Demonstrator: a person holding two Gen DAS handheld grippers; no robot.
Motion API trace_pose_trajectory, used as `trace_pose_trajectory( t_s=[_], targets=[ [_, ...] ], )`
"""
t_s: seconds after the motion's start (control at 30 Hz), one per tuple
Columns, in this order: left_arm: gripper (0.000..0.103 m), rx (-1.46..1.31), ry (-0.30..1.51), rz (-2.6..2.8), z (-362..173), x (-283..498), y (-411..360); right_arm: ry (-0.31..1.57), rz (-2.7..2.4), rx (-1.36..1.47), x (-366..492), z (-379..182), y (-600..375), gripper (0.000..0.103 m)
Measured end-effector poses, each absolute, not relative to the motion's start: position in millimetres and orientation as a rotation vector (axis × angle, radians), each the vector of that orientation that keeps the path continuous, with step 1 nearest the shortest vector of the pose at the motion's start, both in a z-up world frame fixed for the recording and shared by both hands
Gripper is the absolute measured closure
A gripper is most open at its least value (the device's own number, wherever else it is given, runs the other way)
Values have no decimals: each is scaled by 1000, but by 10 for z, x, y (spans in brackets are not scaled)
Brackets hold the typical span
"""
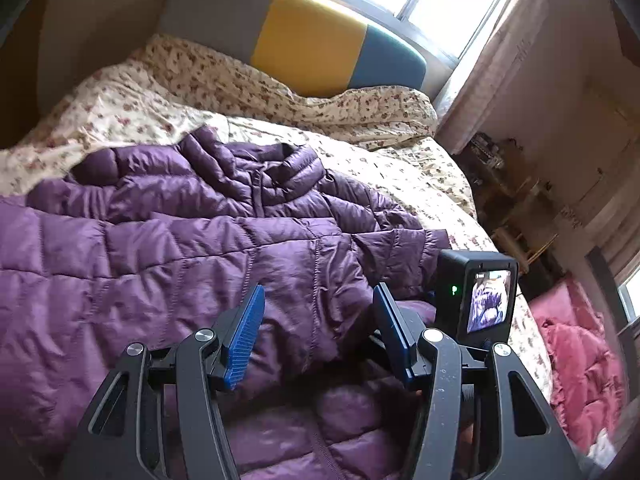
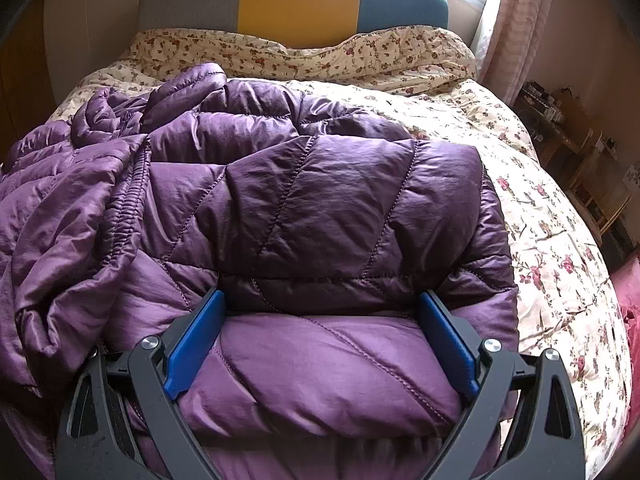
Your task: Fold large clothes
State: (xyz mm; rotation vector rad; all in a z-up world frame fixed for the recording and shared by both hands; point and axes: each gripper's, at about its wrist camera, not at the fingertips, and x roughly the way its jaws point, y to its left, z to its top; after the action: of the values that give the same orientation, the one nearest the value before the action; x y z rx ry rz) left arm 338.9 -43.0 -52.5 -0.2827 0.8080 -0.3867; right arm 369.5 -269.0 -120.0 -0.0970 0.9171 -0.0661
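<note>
Where bedding bunches, headboard backs the purple jacket.

No legible text, label, brand or number appears in either view. The only sign is a small green indicator light on the black camera unit at the lower right of the left wrist view; its small screen shows a picture without readable characters.
</note>
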Motion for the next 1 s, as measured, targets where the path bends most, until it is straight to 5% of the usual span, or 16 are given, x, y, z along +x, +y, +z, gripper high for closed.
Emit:
trace_pose_trajectory(
  t_s=[0.17, 0.4, 0.57, 0.77, 0.8, 0.9, 1.0],
  targets=[
    [48, -290, 788, -350, -490, 3222, -258, 932, -65, -97, 3705, -1166, -2701, 9],
    [48, -299, 774, -258, -575, 2955, 211, 904, -55, 47, 3606, -863, -2829, 40],
    [48, -321, 777, -210, -659, 2819, 490, 813, 22, 153, 3460, -513, -2805, 40],
    [48, -328, 762, -212, -659, 2690, 563, 908, 210, 180, 3555, -523, -2388, 29],
    [48, -332, 762, -211, -662, 2670, 574, 936, 225, 176, 3568, -586, -2304, 33],
    [48, -354, 735, -190, -643, 2574, 668, 965, 248, 163, 3592, -668, -2155, 80],
    [48, -377, 711, -163, -629, 2514, 798, 926, 214, 114, 3550, -643, -2133, 91]
  ],
)
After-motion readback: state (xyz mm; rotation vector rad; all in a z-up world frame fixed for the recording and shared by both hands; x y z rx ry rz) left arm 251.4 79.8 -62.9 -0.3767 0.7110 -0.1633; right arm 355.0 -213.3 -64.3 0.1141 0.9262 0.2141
